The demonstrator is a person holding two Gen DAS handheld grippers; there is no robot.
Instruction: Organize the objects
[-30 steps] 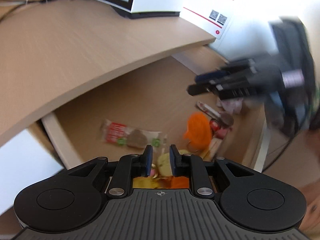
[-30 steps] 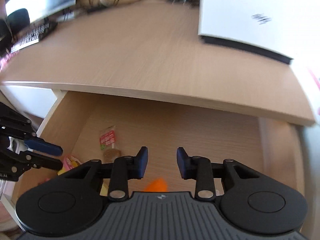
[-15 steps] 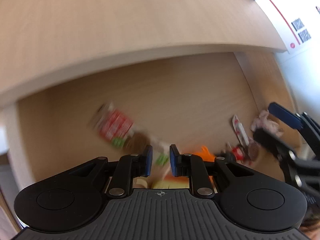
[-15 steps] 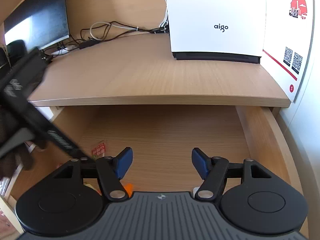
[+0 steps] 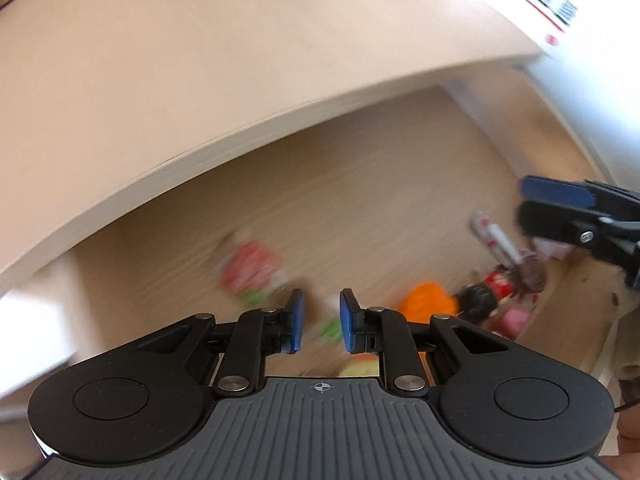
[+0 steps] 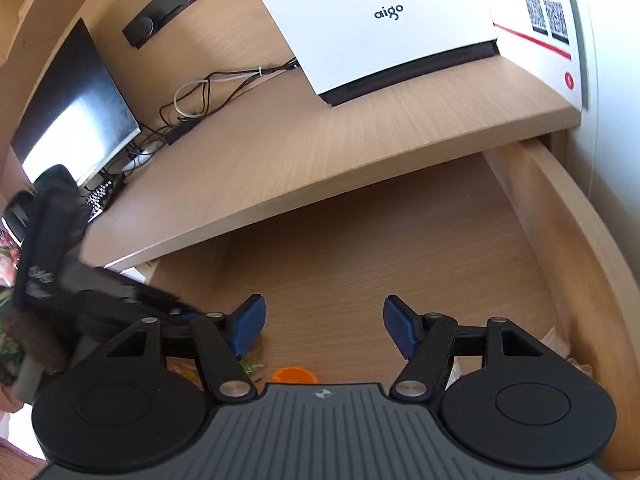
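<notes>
My left gripper (image 5: 320, 322) hovers with jaws nearly together on nothing; my right gripper (image 6: 324, 328) has just been opening and stands apart, empty. Below them, in the open drawer (image 6: 536, 216), lie an orange lid-like piece (image 5: 430, 304), a red-and-green snack packet (image 5: 252, 268) and other small wrapped items. The packet is probably light, crinkly and slippery, best pinched at an edge seam. Beyond, on the desk (image 6: 304, 140), a white box (image 6: 384, 28) reads "aigo".
</notes>
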